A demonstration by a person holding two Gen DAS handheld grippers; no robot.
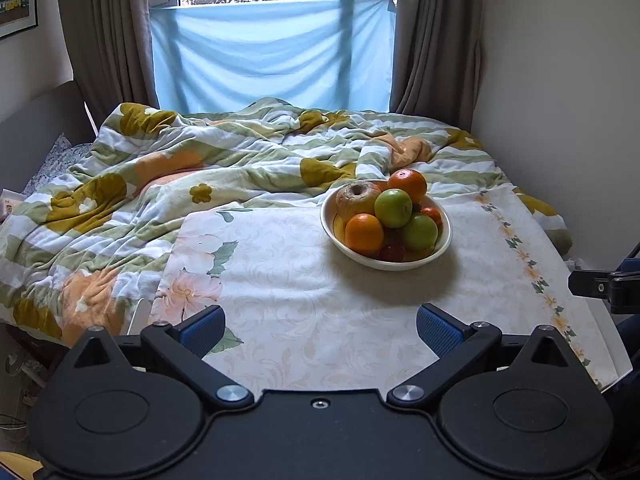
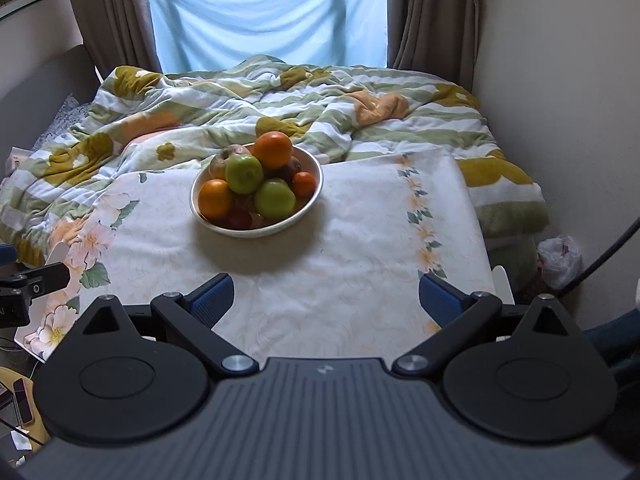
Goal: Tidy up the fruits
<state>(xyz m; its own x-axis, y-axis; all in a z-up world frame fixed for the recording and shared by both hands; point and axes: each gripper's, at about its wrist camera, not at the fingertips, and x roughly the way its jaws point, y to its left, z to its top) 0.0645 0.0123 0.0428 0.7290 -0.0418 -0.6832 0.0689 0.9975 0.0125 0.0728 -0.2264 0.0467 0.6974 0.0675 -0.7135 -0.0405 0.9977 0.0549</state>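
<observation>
Fruits: heaped in one cream bowl [image 1: 440,240] — oranges [image 1: 364,234], green apples [image 1: 393,208], a wrinkled brownish apple [image 1: 356,196], and small dark red fruit low in the pile, kind not clear.
Bowl position: on the cloth-covered table [image 1: 280,280], toward its far edge where the table meets the bed; in the left wrist view it sits right of centre, in the right wrist view left of centre.
Reason for placement: judged, a deep bowl keeps round fruit from rolling on the flat cloth; the top orange [image 2: 273,150] rests on the others and looks the least steady.
Stage: all fruit in view lies gathered in the bowl, none loose on the cloth. This fits a finished gathering, or a full bowl waiting to be sorted out; the pictures do not settle which.
Left gripper [image 1: 320,330]: fingers spread wide, holding nothing, over the near edge of the table, well apart from the bowl.
Right gripper [image 2: 326,300]: fingers likewise spread, holding nothing, near edge, aimed past the bowl's right side.
Surroundings: crumpled floral quilt [image 1: 180,168] beyond the far edge; blue sheet [image 1: 272,56] across the window.
Writing: a small emblem on the right gripper's body, not legible; framed picture [image 1: 16,0] on the left wall, no words readable; no brand seen on bowl or fruit.
</observation>
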